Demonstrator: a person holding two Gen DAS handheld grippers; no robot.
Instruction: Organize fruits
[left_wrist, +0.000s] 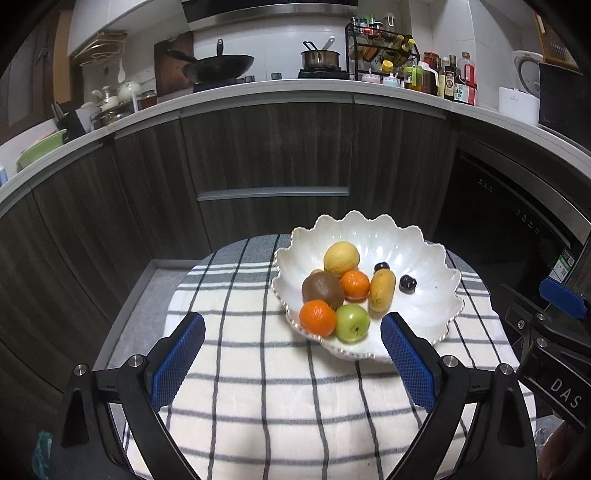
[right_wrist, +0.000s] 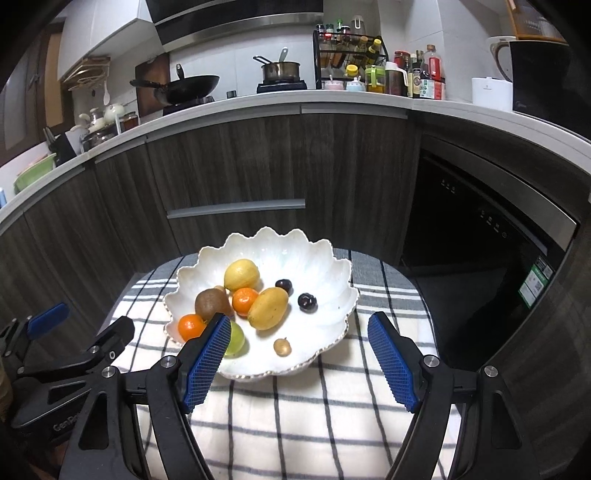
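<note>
Right gripper (right_wrist: 295, 354): jaws spread wide, nothing held, hovering at the near rim of the white scalloped bowl (right_wrist: 325, 254); we list it as the nearer claw, since the fruit lies straight ahead between its pads. Left gripper (left_wrist: 293, 356): likewise parted and empty, set to the left, the bowl ahead and to its right. Fruit, all in the bowl: mango (right_wrist: 268, 308), long axis slanting from near-left to far-right, touching one orange (right_wrist: 245, 301); lemon (right_wrist: 242, 274) behind; kiwi (right_wrist: 211, 303), second orange (right_wrist: 191, 326) and green apple (right_wrist: 236, 341) toward the left; two dark plums (right_wrist: 307, 302) apart on the right; one small brown fruit (right_wrist: 282, 347) alone, nearest the right claw. Beneath: checked cloth (right_wrist: 295, 417) on a small table.
</note>
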